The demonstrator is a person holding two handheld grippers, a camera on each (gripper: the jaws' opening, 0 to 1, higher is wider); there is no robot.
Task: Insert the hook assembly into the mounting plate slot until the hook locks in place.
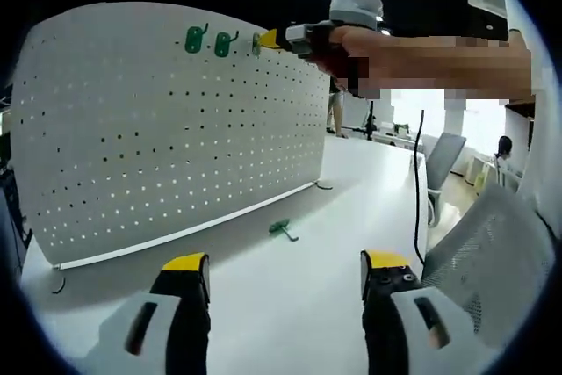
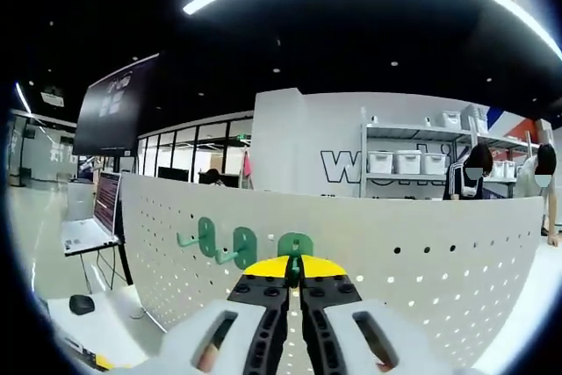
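A white pegboard [image 1: 167, 129] stands upright on the table. Two green hooks [image 1: 194, 39] [image 1: 223, 43] hang near its top edge. A third green hook [image 1: 258, 44] sits at the board's top, and my right gripper [image 1: 272, 39], held by a hand, is shut on it. In the right gripper view that hook [image 2: 296, 248] is against the pegboard [image 2: 421, 261], pinched between the closed yellow-tipped jaws [image 2: 295, 271], with two hooks [image 2: 200, 236] [image 2: 241, 246] to its left. Another green hook [image 1: 283, 230] lies loose on the table. My left gripper [image 1: 285, 274] is open above the table.
The white table [image 1: 351, 199] runs back to the right, with a black cable [image 1: 418, 182] and office chairs [image 1: 492, 243] at its right side. A laptop [image 2: 92, 217] and a mouse [image 2: 81, 304] sit left of the board. People stand by shelves [image 2: 413, 160] beyond.
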